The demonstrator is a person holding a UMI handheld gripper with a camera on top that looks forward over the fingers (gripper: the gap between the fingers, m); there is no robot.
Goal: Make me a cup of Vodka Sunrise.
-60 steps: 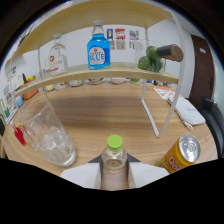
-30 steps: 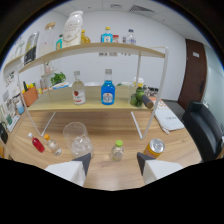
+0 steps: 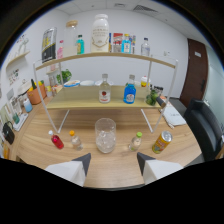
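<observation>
The claw [image 3: 112, 164] is open and holds nothing, and past its tips a clear glass [image 3: 105, 135] stands on the wooden table [image 3: 40, 145].

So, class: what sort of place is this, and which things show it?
Probably an office room set up as a drinks-mixing station: a two-tier shelf of bottles, a glass of ice on the wooden table, an office chair.

The hand-held gripper [image 3: 112, 165] shows two pale, wedge-shaped fingers [image 3: 67, 170] with dark inner faces.
</observation>
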